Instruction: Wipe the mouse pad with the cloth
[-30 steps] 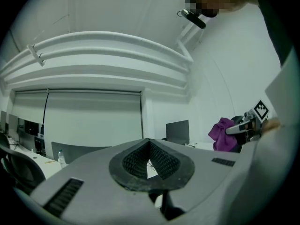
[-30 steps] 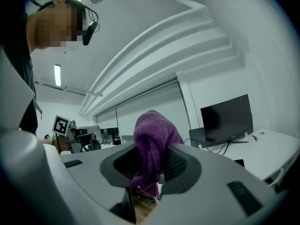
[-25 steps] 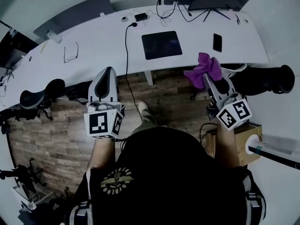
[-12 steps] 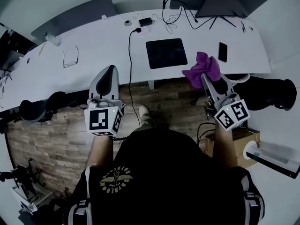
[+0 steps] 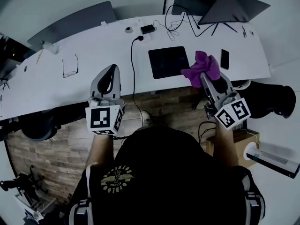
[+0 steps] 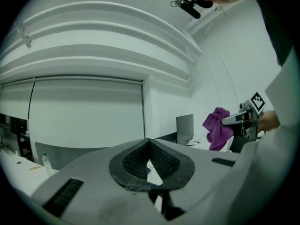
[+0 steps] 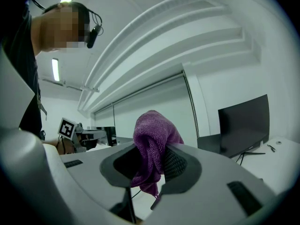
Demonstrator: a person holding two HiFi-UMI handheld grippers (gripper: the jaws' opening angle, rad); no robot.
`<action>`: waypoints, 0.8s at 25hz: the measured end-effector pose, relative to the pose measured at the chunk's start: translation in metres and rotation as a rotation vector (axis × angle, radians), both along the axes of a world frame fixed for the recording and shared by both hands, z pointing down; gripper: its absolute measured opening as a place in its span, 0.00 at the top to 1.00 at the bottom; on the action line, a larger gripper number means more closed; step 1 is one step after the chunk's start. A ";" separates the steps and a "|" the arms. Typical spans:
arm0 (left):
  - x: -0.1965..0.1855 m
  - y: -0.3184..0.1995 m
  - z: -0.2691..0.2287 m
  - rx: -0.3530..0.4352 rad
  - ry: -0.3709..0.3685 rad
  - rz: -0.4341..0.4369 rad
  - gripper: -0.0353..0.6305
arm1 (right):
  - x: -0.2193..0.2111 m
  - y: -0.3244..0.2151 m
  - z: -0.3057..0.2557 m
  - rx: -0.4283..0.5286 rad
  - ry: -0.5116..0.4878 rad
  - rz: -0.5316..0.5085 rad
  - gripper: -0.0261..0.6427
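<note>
The black mouse pad (image 5: 168,61) lies flat on the white desk (image 5: 93,55), right of centre. My right gripper (image 5: 205,75) is shut on the purple cloth (image 5: 201,65), which bunches above its tips over the pad's right edge near the desk's front. In the right gripper view the cloth (image 7: 151,146) is pinched between the pads and hangs down a little. My left gripper (image 5: 112,68) is shut and holds nothing, its tip over the desk's front edge, left of the pad. The left gripper view shows the cloth (image 6: 216,128) off to the right.
A black cable (image 5: 133,64) runs down the desk between the grippers. Glasses (image 5: 70,65) lie at the left, a phone (image 5: 224,58) right of the pad, a laptop (image 5: 234,6) and wires at the back. A dark chair (image 5: 269,97) and a cardboard box (image 5: 239,139) stand at the right.
Both grippers have come forward to the desk. The cloth in the right gripper now overlaps the mouse pad's right edge; the left gripper's tip reaches the desk's front edge.
</note>
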State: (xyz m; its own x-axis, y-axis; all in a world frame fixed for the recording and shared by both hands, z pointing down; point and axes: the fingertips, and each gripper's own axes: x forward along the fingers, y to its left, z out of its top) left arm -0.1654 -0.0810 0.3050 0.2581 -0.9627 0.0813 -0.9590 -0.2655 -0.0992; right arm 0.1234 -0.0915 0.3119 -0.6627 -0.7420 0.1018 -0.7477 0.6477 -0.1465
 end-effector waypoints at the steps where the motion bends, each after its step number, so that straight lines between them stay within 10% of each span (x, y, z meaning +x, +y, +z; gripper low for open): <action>1: -0.002 -0.008 -0.002 0.005 0.004 0.009 0.94 | -0.003 -0.005 -0.003 0.006 0.002 0.007 0.80; 20: -0.028 -0.100 0.026 -0.033 0.010 0.061 0.94 | -0.062 -0.106 0.011 -0.018 0.002 -0.037 0.80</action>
